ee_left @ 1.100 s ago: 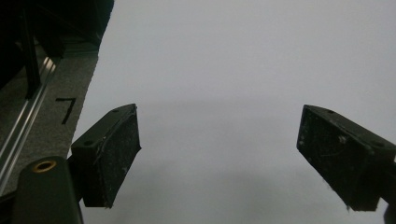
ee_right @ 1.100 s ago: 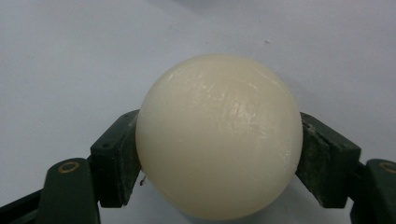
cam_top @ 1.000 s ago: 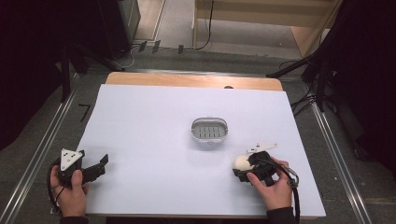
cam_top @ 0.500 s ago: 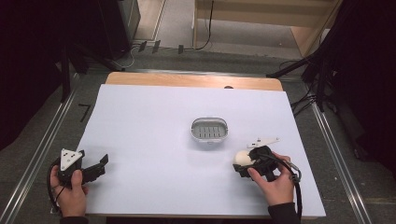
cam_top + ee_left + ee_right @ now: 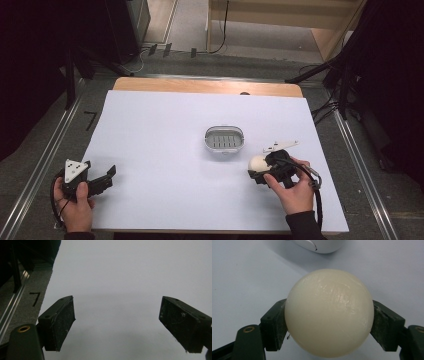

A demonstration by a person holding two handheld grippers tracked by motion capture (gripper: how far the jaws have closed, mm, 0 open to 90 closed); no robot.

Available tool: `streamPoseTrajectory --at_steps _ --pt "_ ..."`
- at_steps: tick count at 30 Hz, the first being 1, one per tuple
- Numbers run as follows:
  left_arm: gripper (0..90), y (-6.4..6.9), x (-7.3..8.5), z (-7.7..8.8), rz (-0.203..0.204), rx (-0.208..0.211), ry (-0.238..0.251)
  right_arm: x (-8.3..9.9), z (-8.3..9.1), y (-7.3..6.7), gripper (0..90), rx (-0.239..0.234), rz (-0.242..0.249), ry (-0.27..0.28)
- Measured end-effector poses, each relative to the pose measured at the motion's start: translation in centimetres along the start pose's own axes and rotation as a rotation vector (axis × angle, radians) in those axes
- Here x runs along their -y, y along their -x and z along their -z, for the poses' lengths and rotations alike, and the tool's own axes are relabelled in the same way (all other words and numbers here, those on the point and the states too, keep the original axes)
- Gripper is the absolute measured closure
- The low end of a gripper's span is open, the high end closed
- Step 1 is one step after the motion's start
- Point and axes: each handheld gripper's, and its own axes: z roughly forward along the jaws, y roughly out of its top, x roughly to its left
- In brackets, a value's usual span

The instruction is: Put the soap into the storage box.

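Note:
A cream-coloured ball (image 5: 257, 162) is pinched between the black pads of my right gripper (image 5: 259, 169), held a little above the white table at the front right. In the right gripper view the ball (image 5: 329, 312) bulges between the two pads (image 5: 274, 325), and both press on its sides. A small oval white dish (image 5: 224, 139) with a slotted grey floor stands at the table's middle, just beyond and left of the ball; its rim (image 5: 317, 246) shows past the ball. My left gripper (image 5: 106, 178) rests at the front left, open, with only bare table between its pads (image 5: 60, 322).
The white table top (image 5: 165, 150) ends in a wooden strip (image 5: 200, 86) at the far edge. Metal rails (image 5: 45, 160) run along both sides on the floor. Cables (image 5: 325, 107) lie beyond the far right corner.
My right gripper, shut on the ball, has lifted slightly and edged towards the dish. The left gripper has stayed where it was.

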Motion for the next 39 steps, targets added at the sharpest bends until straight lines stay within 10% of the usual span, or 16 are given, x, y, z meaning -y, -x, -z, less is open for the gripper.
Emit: streamPoseTrajectory --at_steps 39 --pt "14.4 0.0 0.0 0.0 0.003 0.004 0.001 -4.2 -0.1 -0.1 24.7 -0.01 0.032 -0.006"
